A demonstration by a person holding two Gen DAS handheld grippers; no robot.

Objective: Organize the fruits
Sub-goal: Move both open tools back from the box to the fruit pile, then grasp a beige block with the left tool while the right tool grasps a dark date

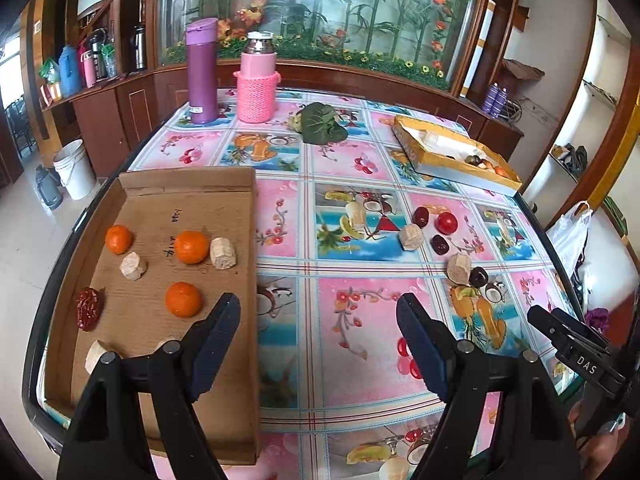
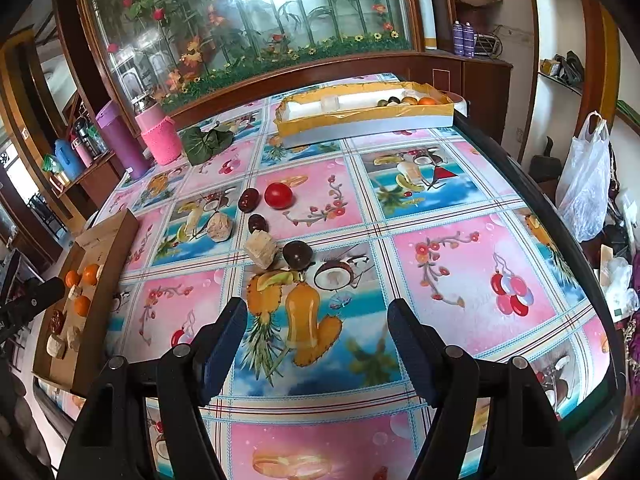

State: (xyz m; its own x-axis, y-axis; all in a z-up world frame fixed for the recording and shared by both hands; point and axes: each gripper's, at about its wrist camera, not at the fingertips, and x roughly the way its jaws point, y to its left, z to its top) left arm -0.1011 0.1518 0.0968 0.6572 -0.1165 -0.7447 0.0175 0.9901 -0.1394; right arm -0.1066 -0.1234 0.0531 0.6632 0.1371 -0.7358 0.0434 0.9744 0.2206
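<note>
- Left wrist view: the left gripper (image 1: pixel 318 308) is spread wide with nothing between its fingers, hanging over the near part of the table (image 1: pixel 352 332), which carries a fruit-print cloth.
- A flat cardboard tray (image 1: pixel 192 196) lies along the table's left edge. On it sit three oranges (image 1: pixel 191 246), one near the tray's left wall, one mid-tray and one nearer the gripper.
- Also on the tray: a wrinkled red date (image 1: pixel 87 308) by its left wall and pale beige chunks (image 1: pixel 223 253), one of them touching the mid-tray orange.
- Toward the table's right edge, loose on the cloth, lie a red tomato (image 1: pixel 447 223), dark round fruits (image 1: pixel 421 216) and two more beige pieces, all close together.
- At the far right corner rests a yellow box (image 1: pixel 436 156) with small fruits in its right end.
- At the far left corner stand a purple bottle (image 1: pixel 202 72) and a pink flask (image 1: pixel 257 80) in a knitted sleeve, with a green leafy vegetable (image 1: pixel 322 124) just beside them.
- The other gripper's black body shows at the right border.
- Right wrist view: the right gripper (image 2: pixel 316 320) is likewise spread apart and holds nothing, above the printed pineapple near the table's front edge.
- Just beyond it lie a beige chunk (image 2: pixel 261 249) touching a dark fruit (image 2: pixel 297 255); further on, another dark fruit, a second chunk, a dark fruit beside the tomato (image 2: pixel 278 195).
- The cardboard tray (image 2: pixel 116 236) with oranges sits at the left edge, the yellow box (image 2: pixel 360 124) along the far edge.
</note>
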